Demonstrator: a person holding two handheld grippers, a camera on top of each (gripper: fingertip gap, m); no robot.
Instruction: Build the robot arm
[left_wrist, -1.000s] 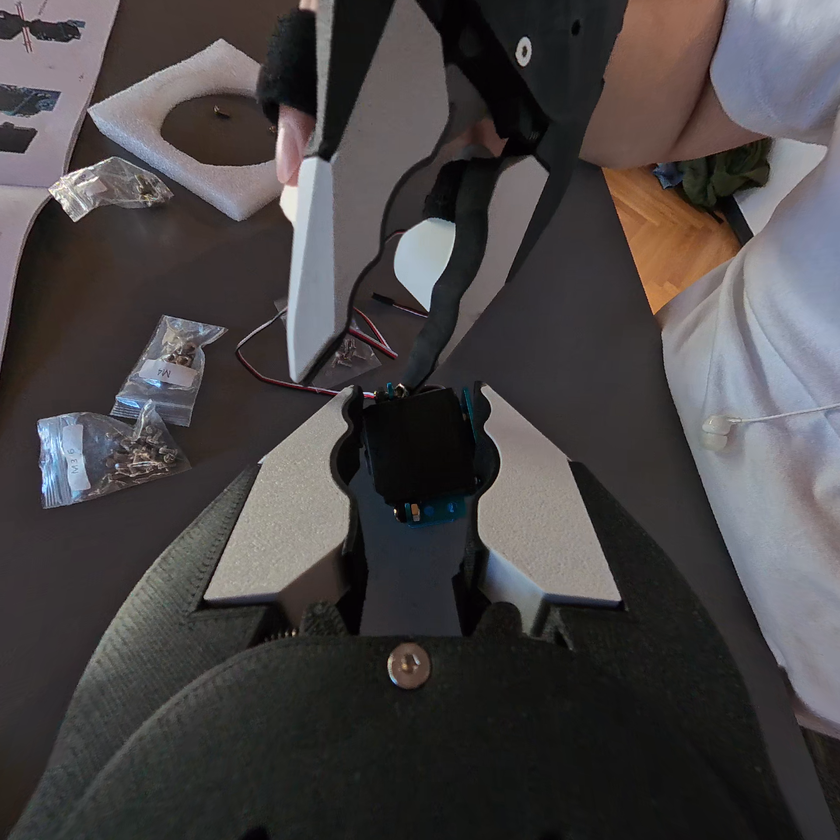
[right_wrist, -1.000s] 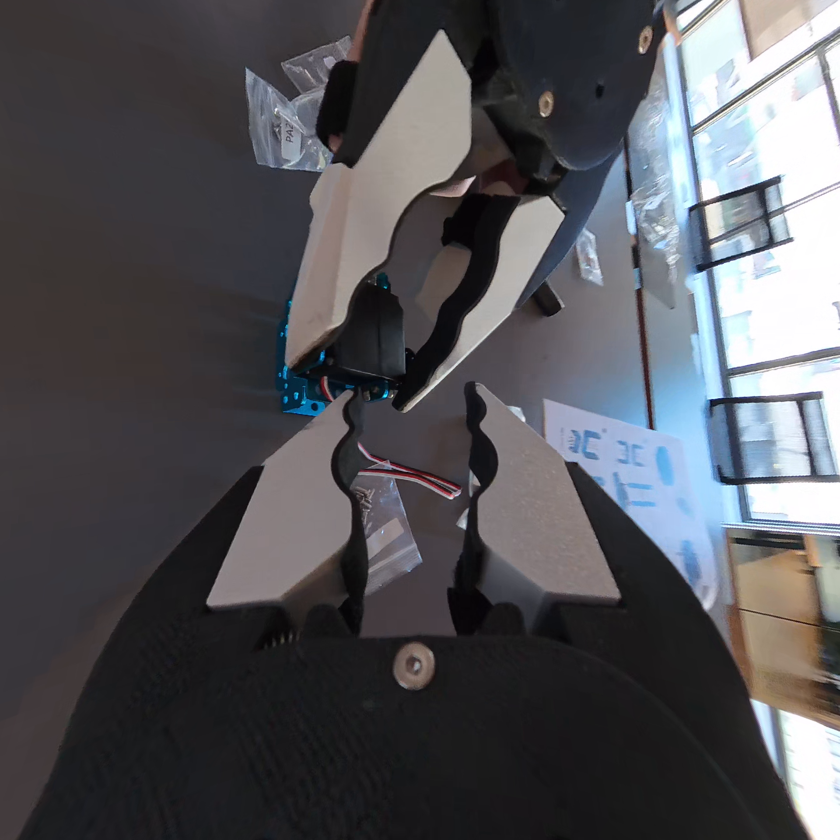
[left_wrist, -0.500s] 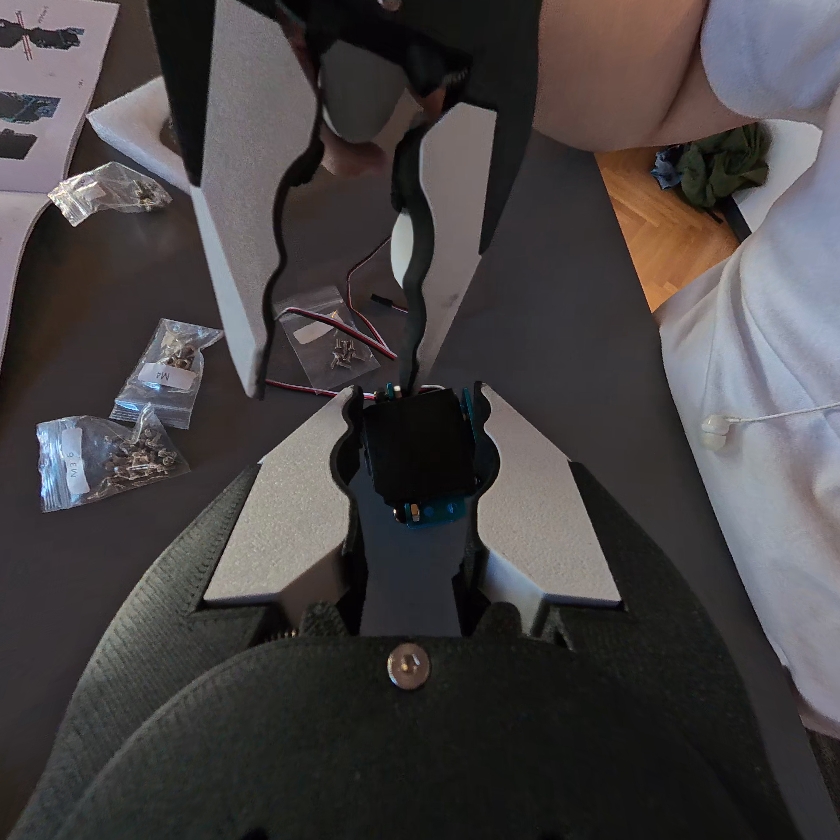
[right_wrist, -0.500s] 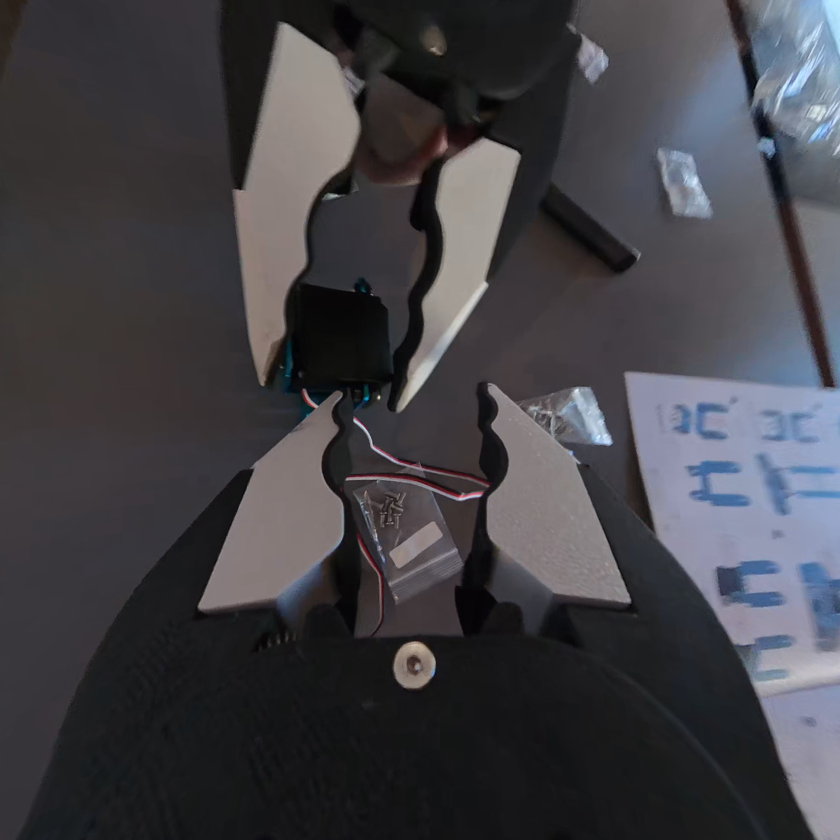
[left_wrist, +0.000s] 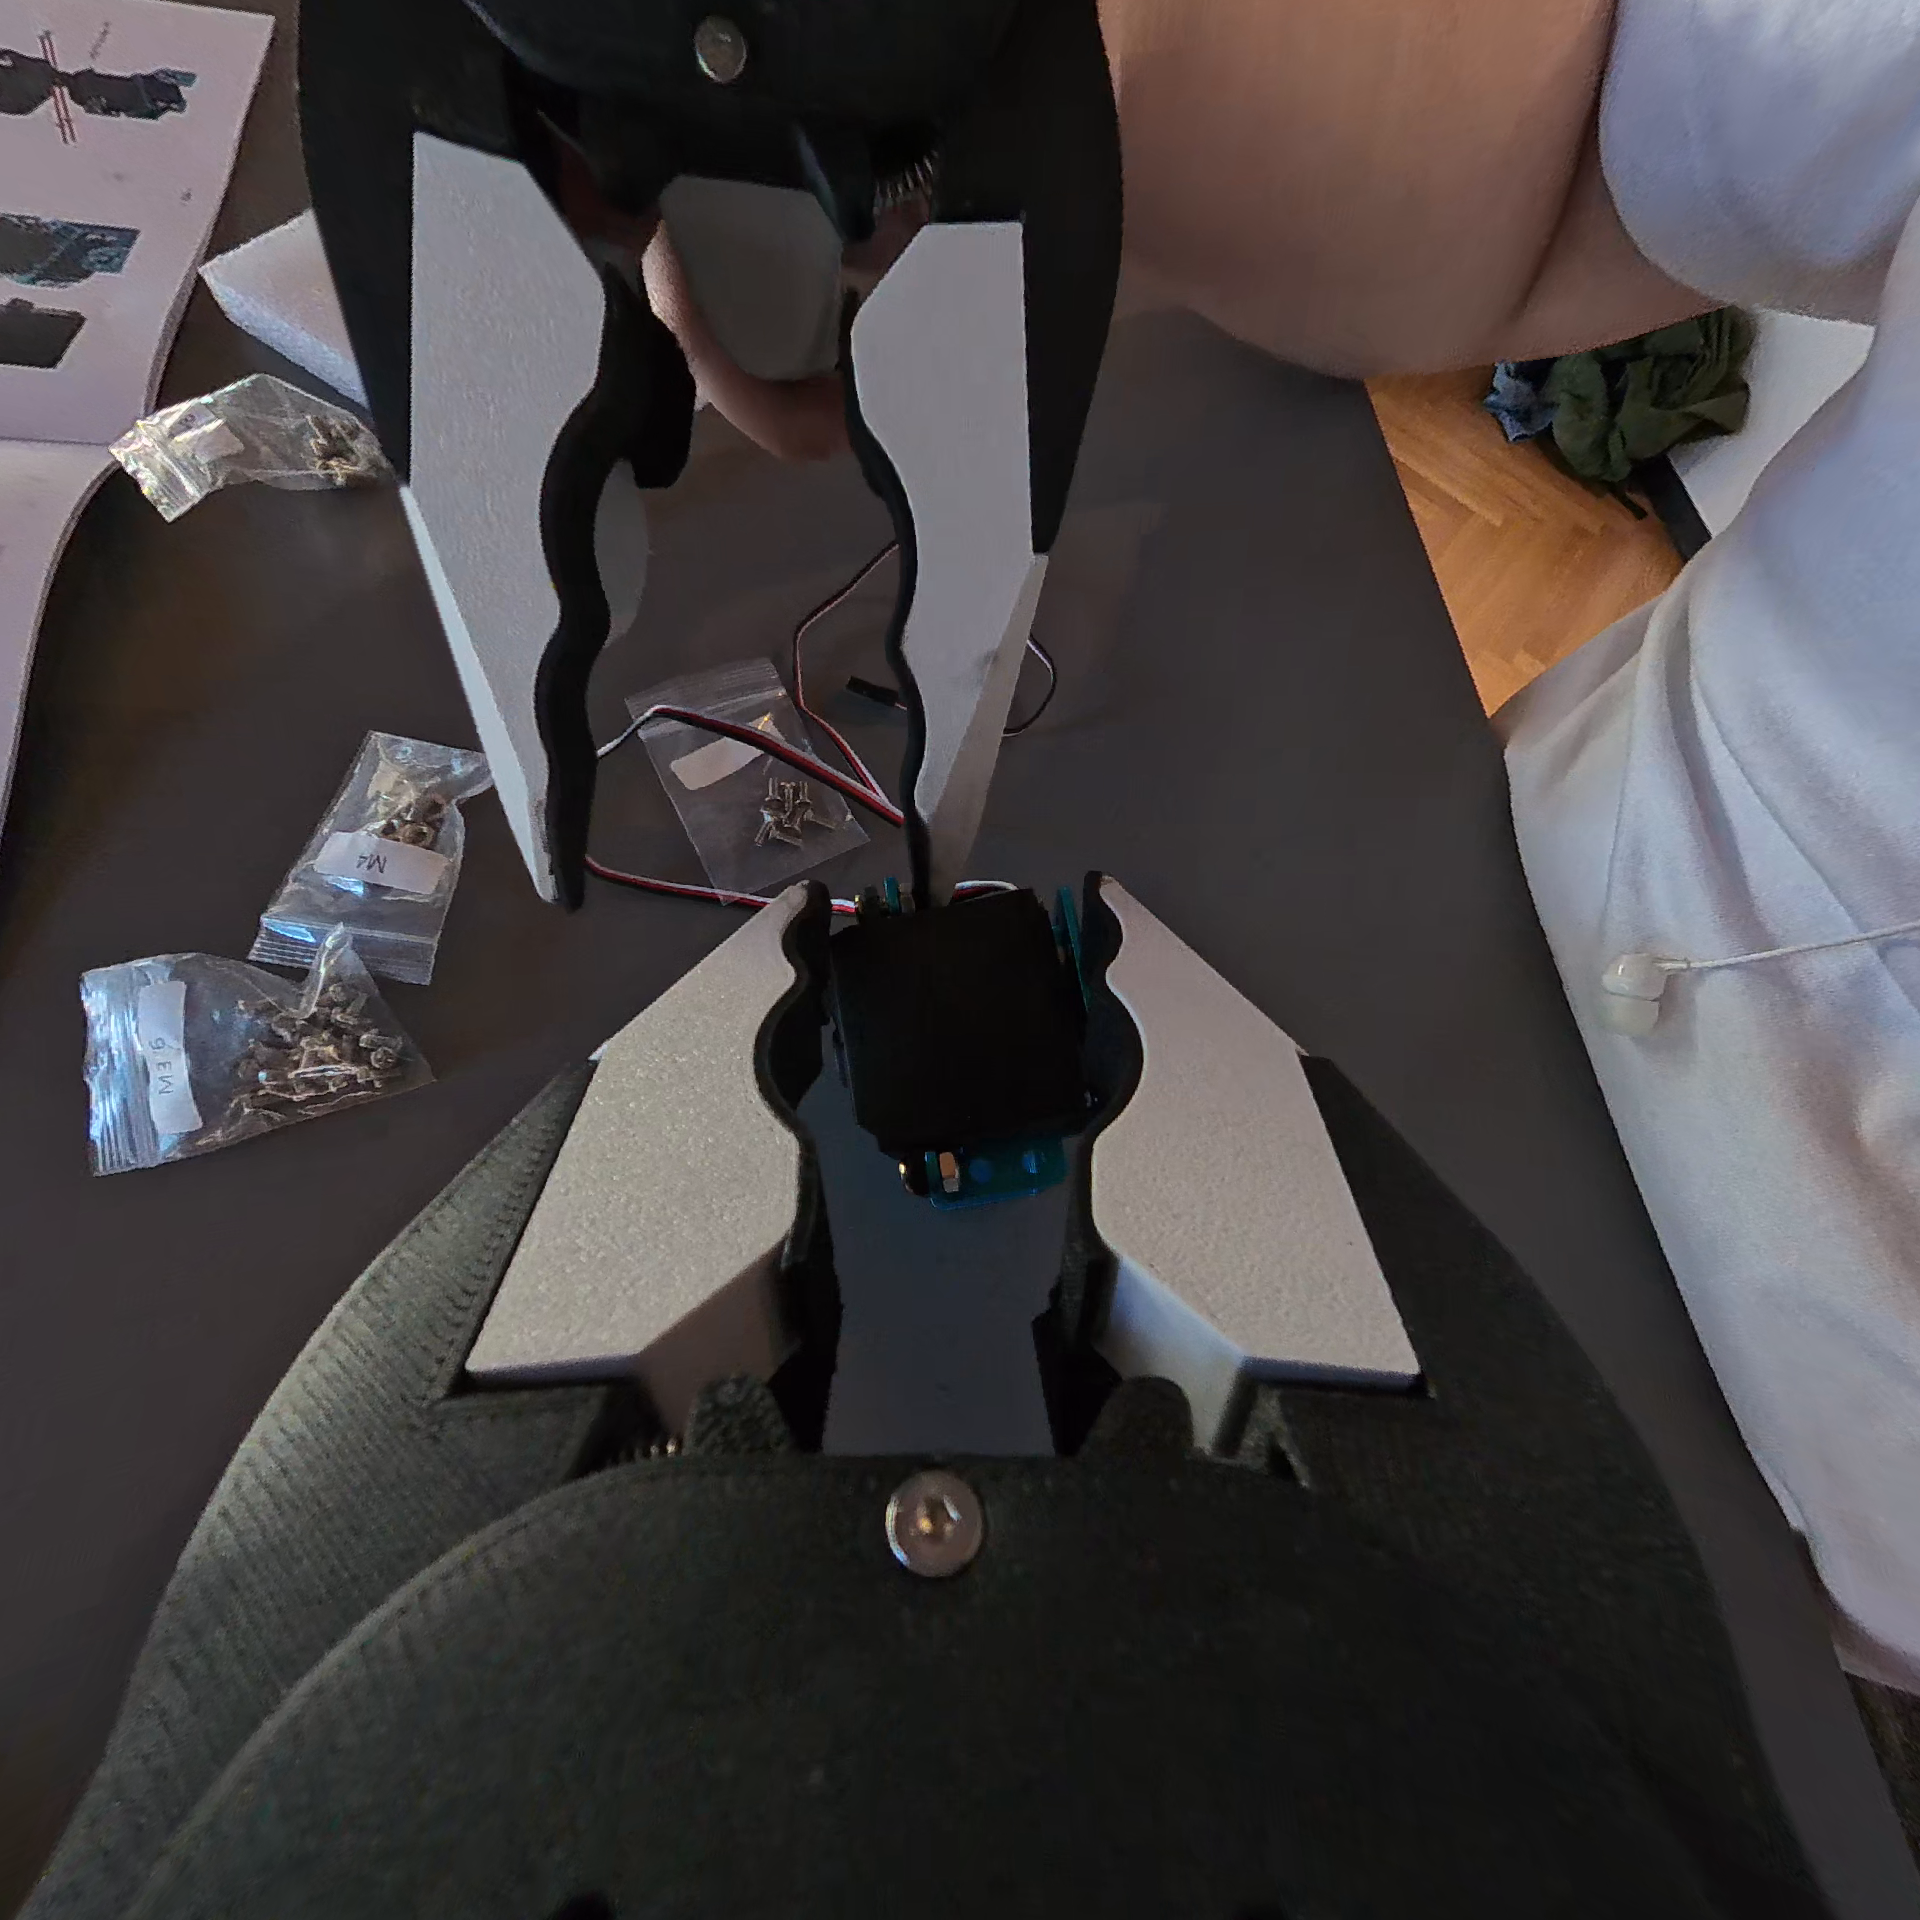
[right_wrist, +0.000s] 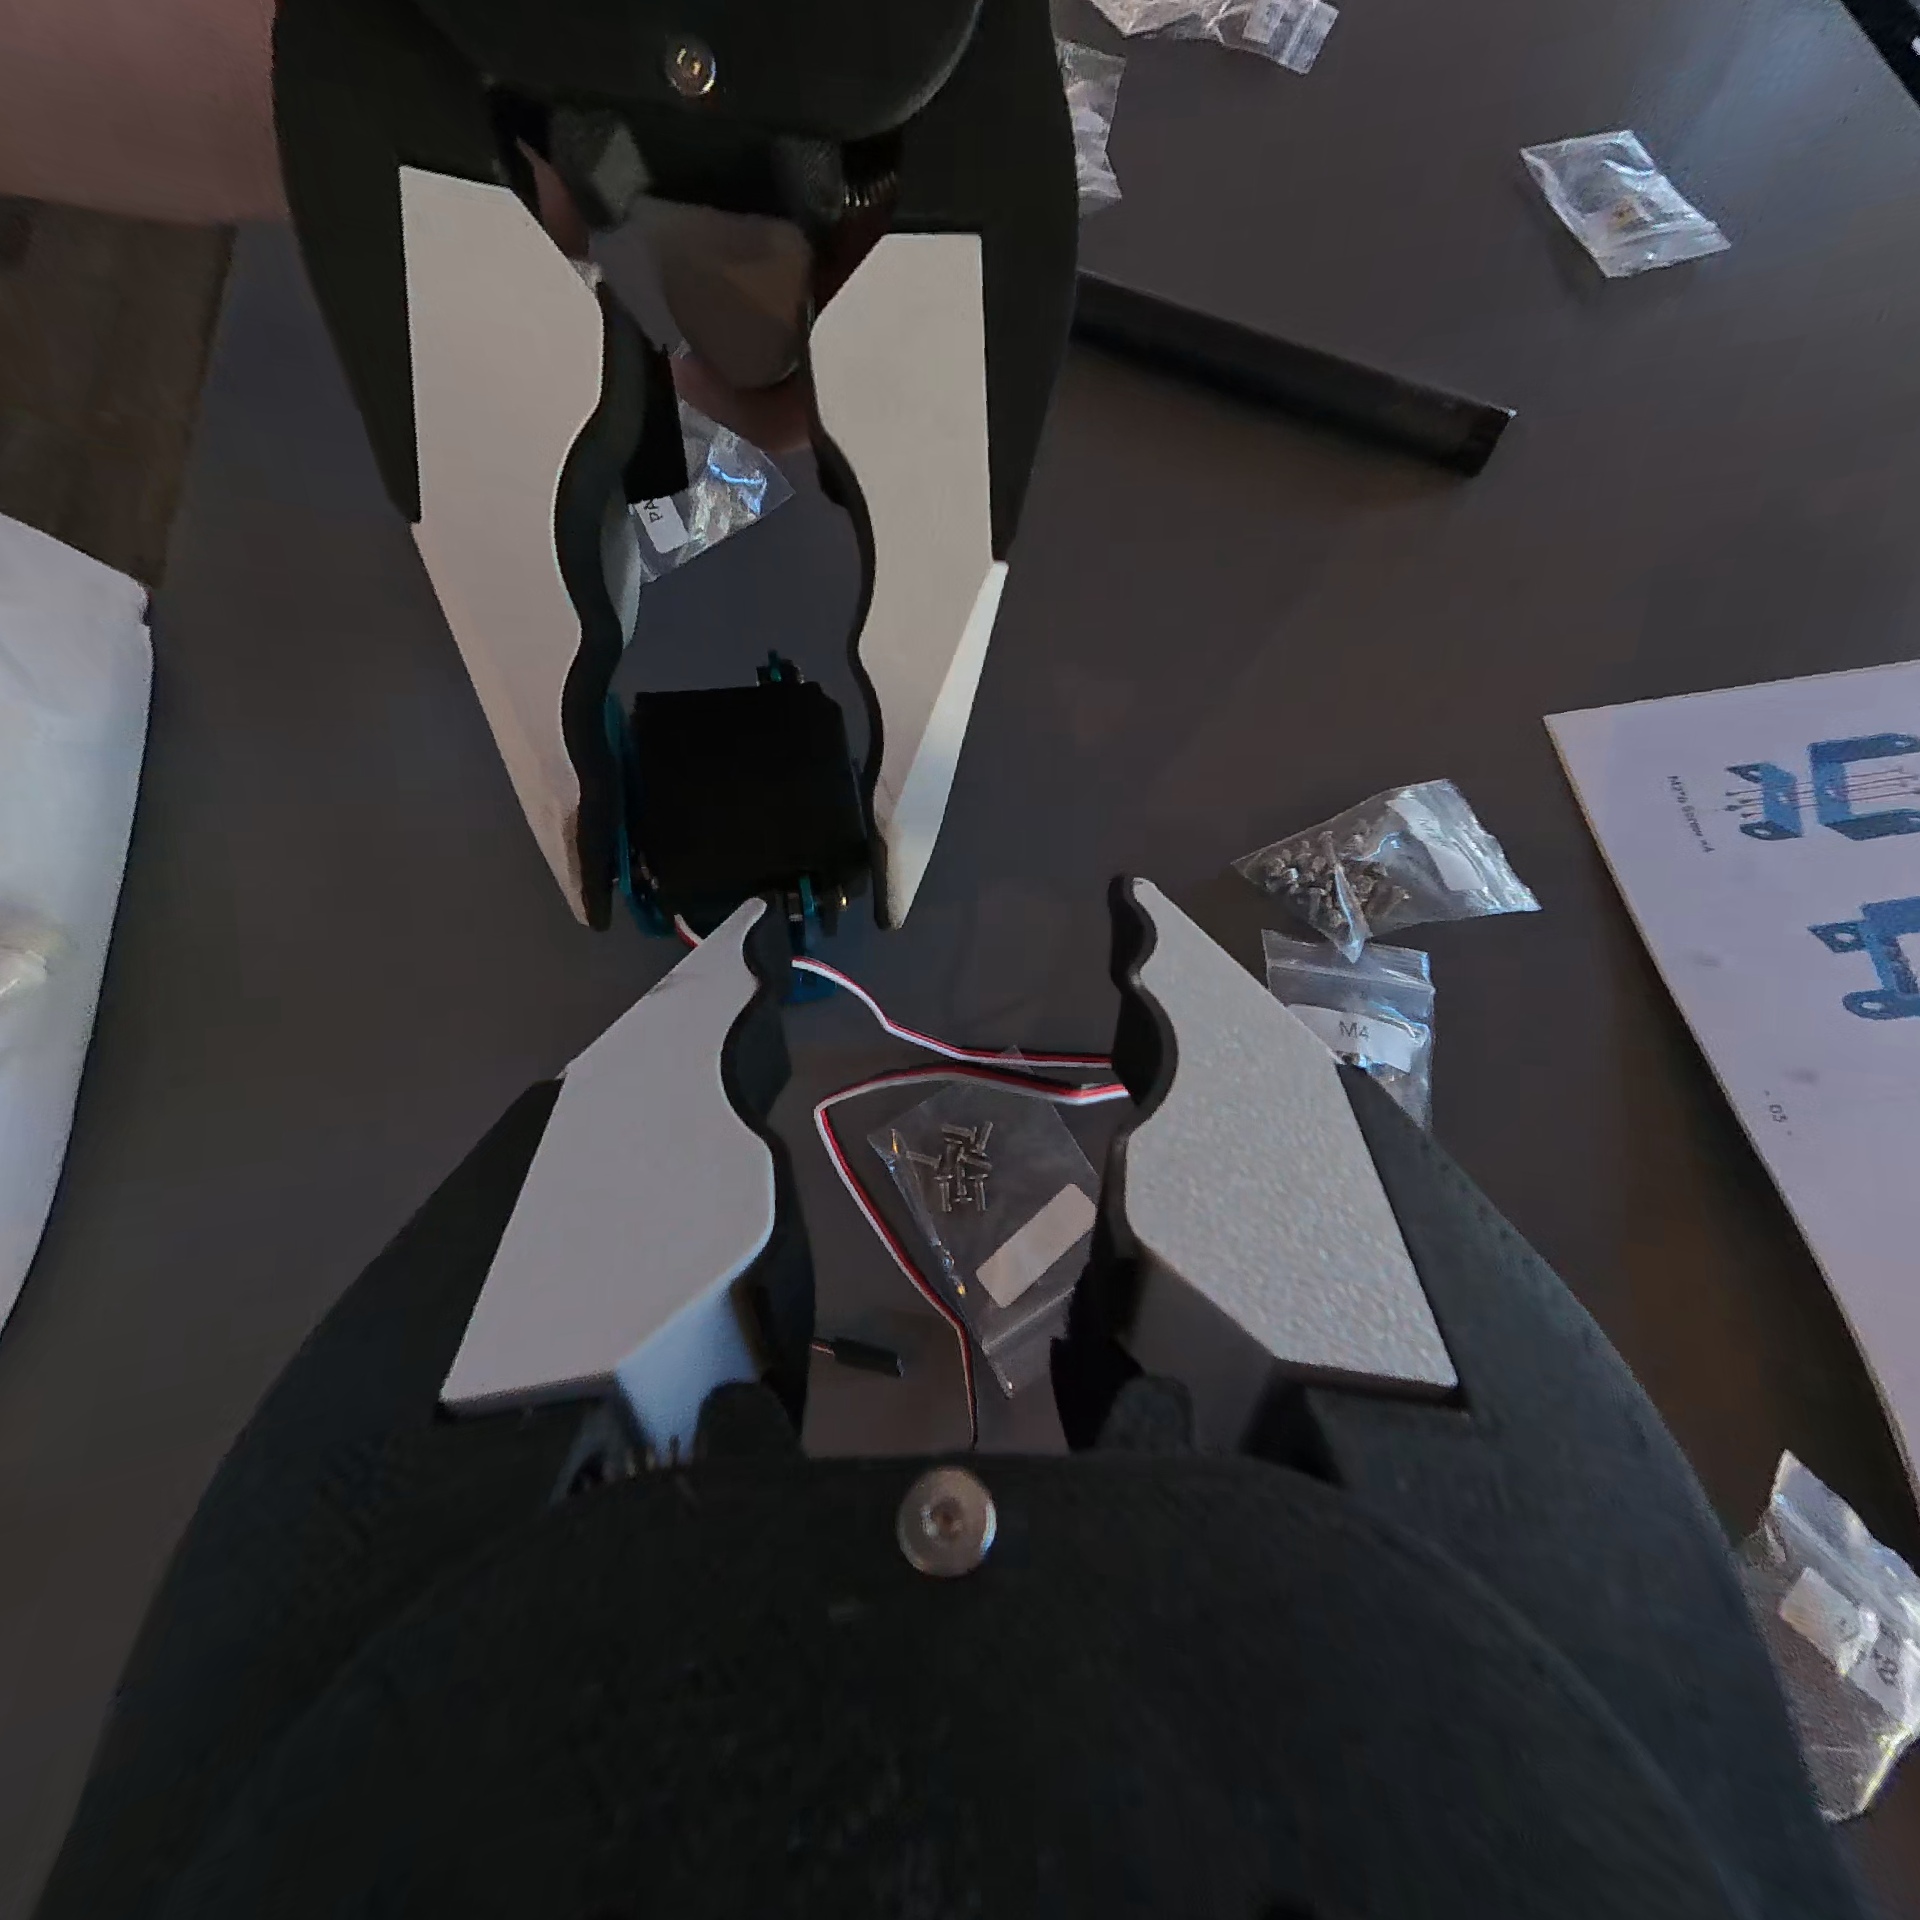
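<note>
The left gripper (left_wrist: 948, 904) is clamped on a black servo (left_wrist: 951, 1023), a boxy body seated in a blue metal bracket (left_wrist: 987, 1172), held above the dark table (left_wrist: 1195, 727). Its red, white and black lead (right_wrist: 935, 1044) trails onto the table over a small clear bag of screws (right_wrist: 987, 1184). The right gripper (right_wrist: 940, 904) faces it, fingers apart and empty, one fingertip (left_wrist: 951, 821) just beside the servo's far end. More screw bags (left_wrist: 239, 1049) lie to the left.

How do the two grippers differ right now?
The left gripper is shut on the black servo; the right gripper is open and holds nothing. The left's fingers flank the servo; the right's straddle a small screw bag and the servo's wire. Both have white fingers with wavy black pads.
</note>
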